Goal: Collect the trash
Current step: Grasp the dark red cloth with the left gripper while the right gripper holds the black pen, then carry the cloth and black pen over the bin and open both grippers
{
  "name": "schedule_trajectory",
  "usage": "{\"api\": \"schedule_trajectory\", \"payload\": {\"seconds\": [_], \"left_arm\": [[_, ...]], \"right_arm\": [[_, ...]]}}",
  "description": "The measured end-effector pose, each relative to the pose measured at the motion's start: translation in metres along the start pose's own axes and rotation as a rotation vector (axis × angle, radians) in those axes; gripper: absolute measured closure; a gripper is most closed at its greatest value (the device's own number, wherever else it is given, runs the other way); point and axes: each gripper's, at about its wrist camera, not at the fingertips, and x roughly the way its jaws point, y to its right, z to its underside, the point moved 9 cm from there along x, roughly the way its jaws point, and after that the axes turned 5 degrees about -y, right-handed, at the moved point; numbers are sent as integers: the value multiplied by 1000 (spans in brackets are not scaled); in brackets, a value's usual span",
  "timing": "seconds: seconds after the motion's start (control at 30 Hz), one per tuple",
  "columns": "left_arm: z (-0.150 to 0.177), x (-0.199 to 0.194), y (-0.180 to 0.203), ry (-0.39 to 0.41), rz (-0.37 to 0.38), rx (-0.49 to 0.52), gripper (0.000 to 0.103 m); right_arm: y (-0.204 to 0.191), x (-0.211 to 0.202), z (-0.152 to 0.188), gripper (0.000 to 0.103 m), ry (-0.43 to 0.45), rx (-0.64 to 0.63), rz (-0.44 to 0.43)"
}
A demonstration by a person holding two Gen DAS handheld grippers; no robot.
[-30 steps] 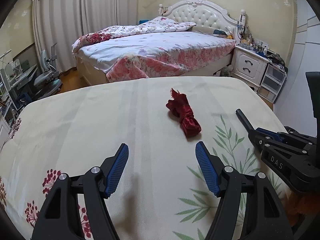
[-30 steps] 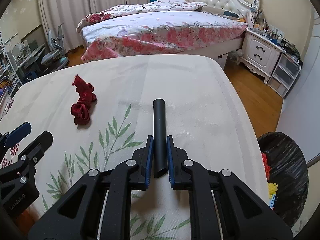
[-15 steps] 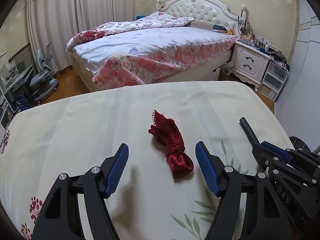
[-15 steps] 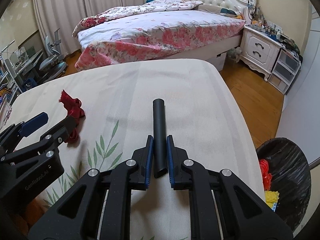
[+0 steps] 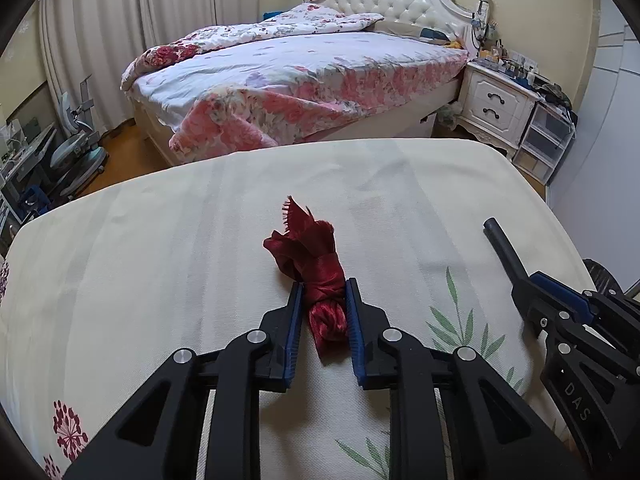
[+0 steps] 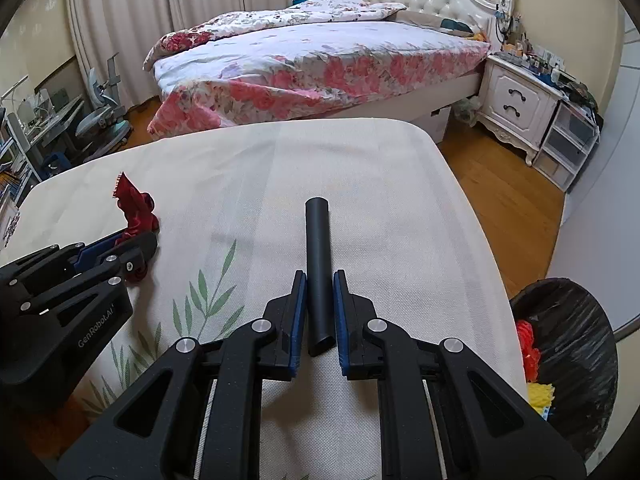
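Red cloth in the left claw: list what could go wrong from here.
1. The left claw pinches only the near end of the red cloth; the loose far end may drag or slip out on lifting.
2. The trash bin sits beyond the right claw holding the black tube; reaching across risks a collision.

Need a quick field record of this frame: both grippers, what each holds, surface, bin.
left gripper: shut on crumpled red satin cloth
right gripper: shut on black cylindrical tube
cloth position: lying on the cream leaf-print mattress
tube position: points forward over the mattress
bin: black-lined trash bin on the floor, right of the mattress, with red and yellow items inside
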Motion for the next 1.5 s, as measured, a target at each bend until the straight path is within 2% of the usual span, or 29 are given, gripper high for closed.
{"api": "schedule_trajectory", "payload": {"seconds": [0.5,0.8,1.0,1.23,1.5], "left_arm": [[22,-32,8,50,17,13,82],[38,-63,30,101,59,37,82],[41,-82,53,138,101,64,82],[38,-103,95,196,165,128,82],[32,-103,154,225,245,222,82]], "right_arm": [[-6,-27,30,90,17,8,-2],[14,-67,51,90,68,41,27],[39,-92,62,90,108,78,65],[88,-115,74,90,151,151,155],[145,-128,86,90,178,241,267]]}}
